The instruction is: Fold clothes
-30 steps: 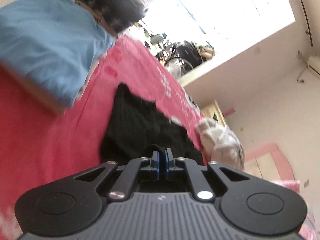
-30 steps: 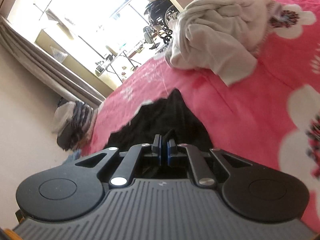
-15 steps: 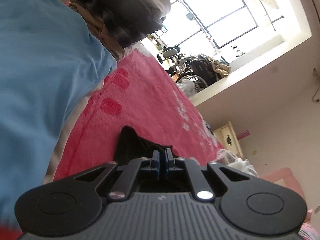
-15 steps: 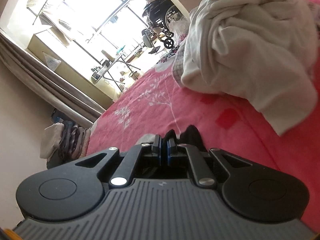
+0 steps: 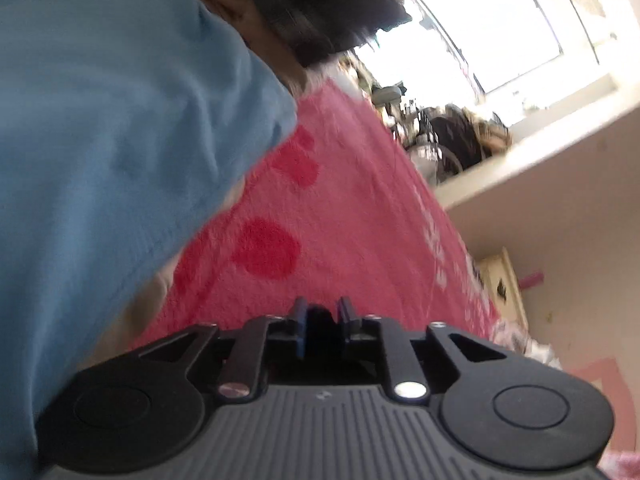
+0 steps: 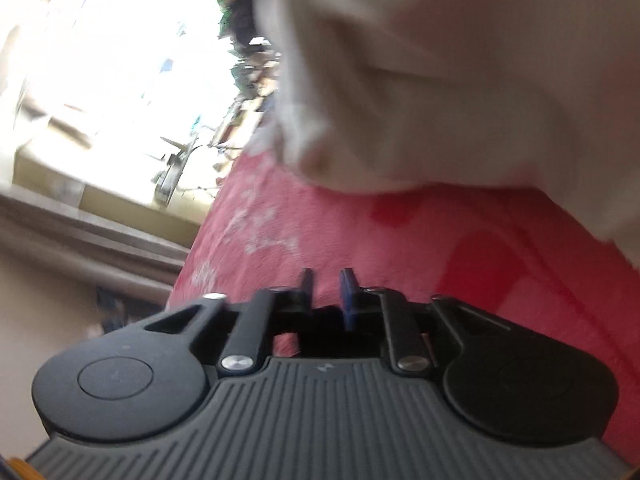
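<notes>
Both views are smeared by motion and the black garment being folded is mostly hidden. In the left wrist view only a dark sliver of it (image 5: pixel 320 320) shows low between the fingers of the left gripper (image 5: pixel 323 314); in the right wrist view a similar dark patch of black garment (image 6: pixel 326 316) sits at the base of the right gripper (image 6: pixel 328 286), and it cannot be told whether either patch is cloth or the tool's own shadowed body. Both pairs of jaws have just been opening and now stand a little apart, with pink bedspread (image 5: pixel 352 208) visible through the gaps and no cloth pinched between the blue pads (image 6: pixel 347 292). The left side of the left view is filled by a blue garment (image 5: pixel 108 152), cut off by the frame, lying on the bedspread with its lower edge just beside the gripper's left housing. Above it a dark heap of clothes (image 5: pixel 320 4) is blurred and runs out of the top. In the right view a white garment (image 6: pixel 460 80) crowds the upper right, its lower hem resting on the bedspread (image 6: pixel 460 248) near the fingertips. Open bedspread runs ahead of each gripper toward the far edge of the bed, where a bright window (image 5: pixel 492 20) and cluttered furniture lie beyond; detail there is washed out.
</notes>
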